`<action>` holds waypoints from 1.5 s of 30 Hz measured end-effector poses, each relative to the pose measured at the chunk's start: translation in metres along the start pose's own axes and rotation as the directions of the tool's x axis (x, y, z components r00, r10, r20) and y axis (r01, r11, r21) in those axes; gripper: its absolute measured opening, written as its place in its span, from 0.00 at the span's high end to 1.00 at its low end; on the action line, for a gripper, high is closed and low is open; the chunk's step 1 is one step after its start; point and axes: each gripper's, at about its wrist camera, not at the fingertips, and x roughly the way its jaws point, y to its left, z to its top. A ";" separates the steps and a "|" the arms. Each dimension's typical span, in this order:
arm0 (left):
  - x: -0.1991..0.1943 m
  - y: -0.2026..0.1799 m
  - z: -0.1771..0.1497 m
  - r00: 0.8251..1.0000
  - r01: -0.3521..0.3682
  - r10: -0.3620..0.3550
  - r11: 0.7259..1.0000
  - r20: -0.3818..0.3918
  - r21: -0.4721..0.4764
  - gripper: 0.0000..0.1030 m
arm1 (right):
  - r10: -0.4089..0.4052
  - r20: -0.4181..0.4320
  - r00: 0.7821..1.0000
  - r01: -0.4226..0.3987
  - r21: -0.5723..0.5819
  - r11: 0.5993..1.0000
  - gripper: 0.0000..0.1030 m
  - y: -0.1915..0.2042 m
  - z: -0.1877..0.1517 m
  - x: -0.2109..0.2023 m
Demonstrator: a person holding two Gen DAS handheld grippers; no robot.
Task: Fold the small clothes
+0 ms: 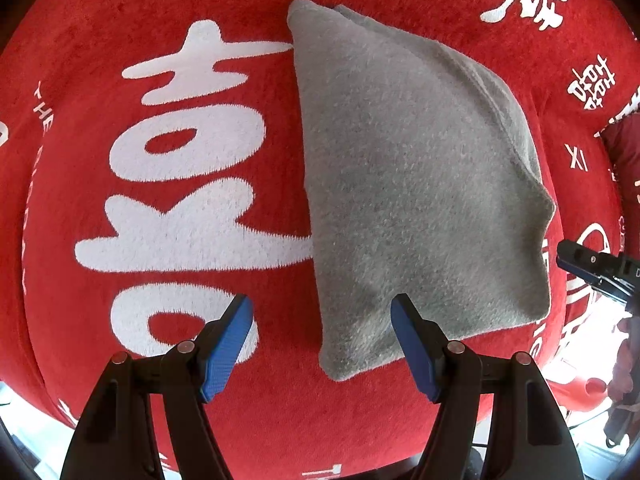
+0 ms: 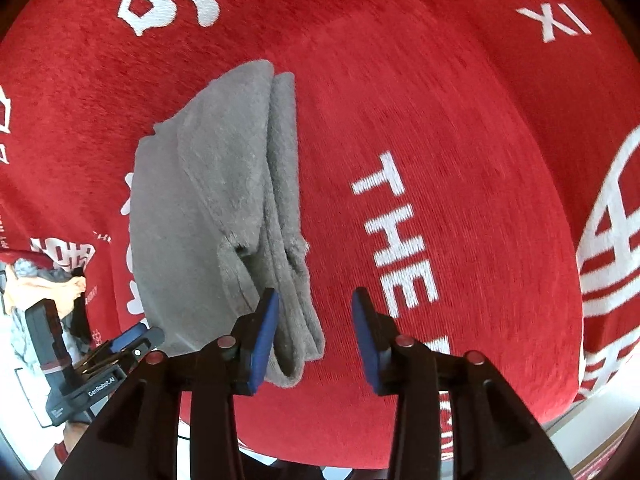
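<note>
A grey fleecy small garment point(image 1: 416, 184) lies folded flat on a red blanket point(image 1: 100, 40) with white lettering. In the right wrist view the garment point(image 2: 216, 208) shows layered folded edges along its right side. My left gripper point(image 1: 322, 320) is open and empty, its blue pads straddling the garment's near left corner just above it. My right gripper point(image 2: 316, 316) is open and empty, beside the garment's near right corner. The right gripper's tip also shows in the left wrist view point(image 1: 588, 264), and the left gripper in the right wrist view point(image 2: 132, 344).
The red blanket point(image 2: 460, 128) covers the whole work surface. Its near edge drops off to a pale floor point(image 2: 592, 420). A heap of other clothes point(image 2: 44, 280) lies at the left edge of the right wrist view.
</note>
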 end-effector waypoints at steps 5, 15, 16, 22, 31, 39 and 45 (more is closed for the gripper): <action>-0.002 0.000 0.012 0.999 0.042 -0.042 0.999 0.011 -0.006 0.30 | 0.009 0.027 1.000 -0.008 -0.046 0.999 0.47 0.005 0.013 -0.003; 0.001 0.007 0.040 0.991 0.121 -0.118 0.992 0.069 -0.033 0.12 | 0.165 -0.015 0.986 -0.166 -0.079 0.983 0.24 -0.002 0.054 0.010; 0.003 0.008 0.044 0.988 0.145 -0.143 0.989 0.066 -0.037 0.12 | 0.182 -0.022 0.983 -0.183 -0.080 0.980 0.24 -0.003 0.059 0.012; 0.027 0.020 0.054 0.965 0.262 -0.262 0.963 0.006 -0.059 0.12 | 0.323 -0.081 0.943 -0.328 -0.053 0.943 0.24 -0.012 0.094 0.037; 0.041 0.012 0.060 0.938 0.344 -0.346 0.936 -0.015 -0.070 0.12 | 0.441 -0.167 0.882 -0.455 -0.056 0.888 0.24 -0.009 0.121 0.064; 0.045 0.006 0.061 0.938 0.347 -0.347 0.935 0.002 -0.070 0.12 | 0.469 -0.211 0.857 -0.498 -0.113 0.860 0.22 0.018 0.128 0.086; 0.043 -0.002 0.056 0.951 0.308 -0.308 0.949 0.005 -0.069 0.17 | 0.445 -0.194 0.874 -0.454 0.000 0.891 0.47 0.003 0.134 0.088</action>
